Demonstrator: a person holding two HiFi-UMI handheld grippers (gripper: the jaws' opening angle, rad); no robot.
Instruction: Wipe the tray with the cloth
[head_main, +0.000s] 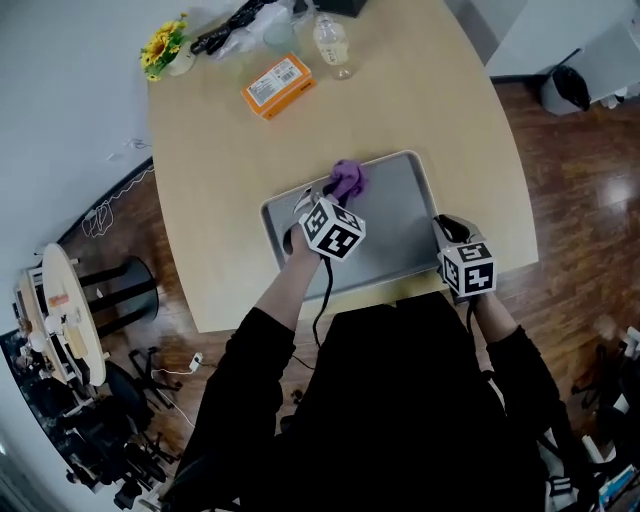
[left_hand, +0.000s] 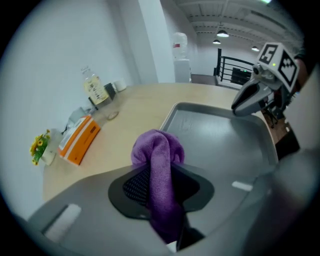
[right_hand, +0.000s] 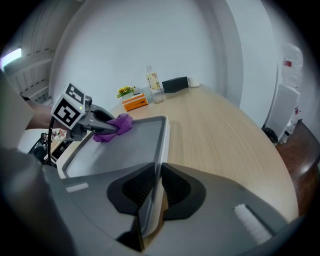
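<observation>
**Mid-wipe: your left gripper (head_main: 336, 196) carries the purple cloth (head_main: 348, 178) over the tray (head_main: 400, 215) while your right gripper (head_main: 443, 224) pins its rim.**

Head view: the tray lies on the table (head_main: 220, 150) before you, with the cloth at its far edge. Left gripper view: the jaws are clamped on the cloth, its bunched end poking past the pads above the tray floor. Right gripper view: the jaws are closed on the tray's near right rim. Wiping looks under way; next, press the cloth down and sweep the bare floor, with the rim held firm.
</observation>
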